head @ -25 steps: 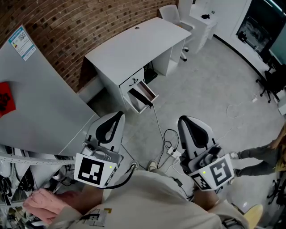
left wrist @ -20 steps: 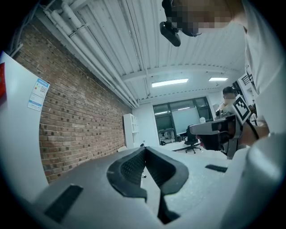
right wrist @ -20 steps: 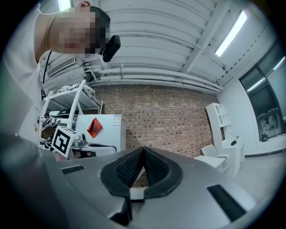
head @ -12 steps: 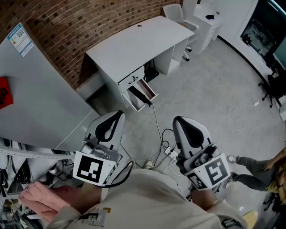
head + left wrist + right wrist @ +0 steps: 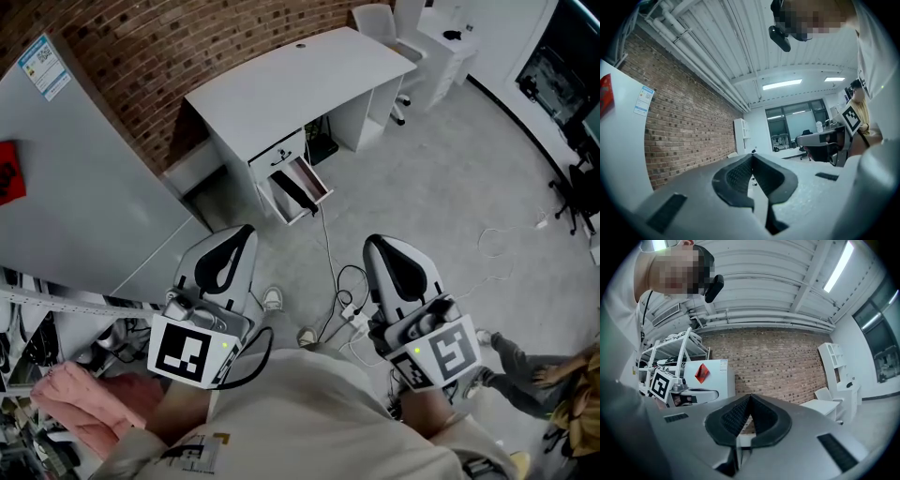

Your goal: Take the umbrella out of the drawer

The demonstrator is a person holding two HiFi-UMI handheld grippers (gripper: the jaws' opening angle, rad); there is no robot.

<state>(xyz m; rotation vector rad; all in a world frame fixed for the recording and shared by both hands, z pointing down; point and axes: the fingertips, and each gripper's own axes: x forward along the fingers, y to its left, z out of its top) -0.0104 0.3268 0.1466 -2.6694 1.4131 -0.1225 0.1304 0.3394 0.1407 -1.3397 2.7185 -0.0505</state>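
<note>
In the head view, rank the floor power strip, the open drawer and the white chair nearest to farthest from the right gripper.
1. Power strip, floor beside the right gripper.
2. Open drawer, under the desk.
3. White chair, past the desk.

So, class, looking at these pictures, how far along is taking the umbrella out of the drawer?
Done: the drawer stands open. In hand: nothing; the left gripper and right gripper are shut, empty and far from it. Left: the dark umbrella lies inside the drawer, so reaching, gripping and lifting it out remain.
</note>
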